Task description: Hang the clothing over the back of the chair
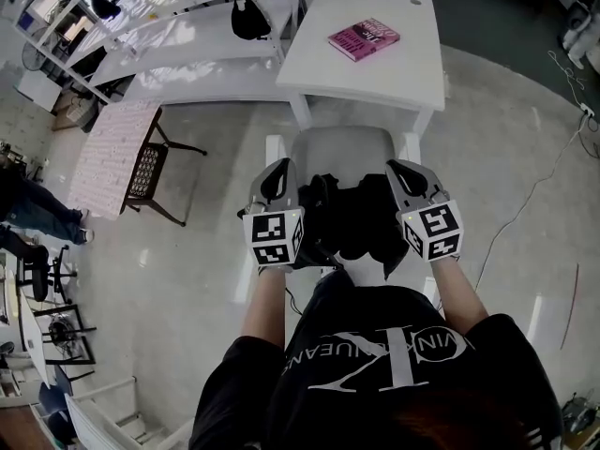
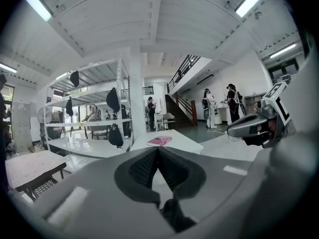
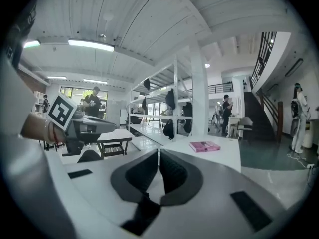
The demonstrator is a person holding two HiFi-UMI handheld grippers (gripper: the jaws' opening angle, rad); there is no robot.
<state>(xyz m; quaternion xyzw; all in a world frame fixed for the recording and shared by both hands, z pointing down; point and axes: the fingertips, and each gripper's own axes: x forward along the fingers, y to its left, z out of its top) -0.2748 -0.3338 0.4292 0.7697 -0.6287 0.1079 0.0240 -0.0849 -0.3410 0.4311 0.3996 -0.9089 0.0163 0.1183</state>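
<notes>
In the head view both grippers hold a black garment (image 1: 352, 217) just in front of the person, above a white chair (image 1: 342, 146) whose seat shows beyond it. My left gripper (image 1: 277, 171) is shut on the garment's left part, and my right gripper (image 1: 404, 169) is shut on its right part. The left gripper view shows closed jaws with a fold of black cloth (image 2: 175, 216) hanging from between them. In the right gripper view the jaws are likewise closed, with black cloth (image 3: 141, 212) pinched below them. Both grippers point nearly level, toward a white desk.
A white desk (image 1: 375, 73) with a pink book (image 1: 364, 38) stands just behind the chair. White shelving (image 1: 178, 26) runs at the back left. A dark-framed chair and patterned table (image 1: 122, 162) stand to the left. A cable (image 1: 525, 209) lies on the floor at right. People stand at the far left.
</notes>
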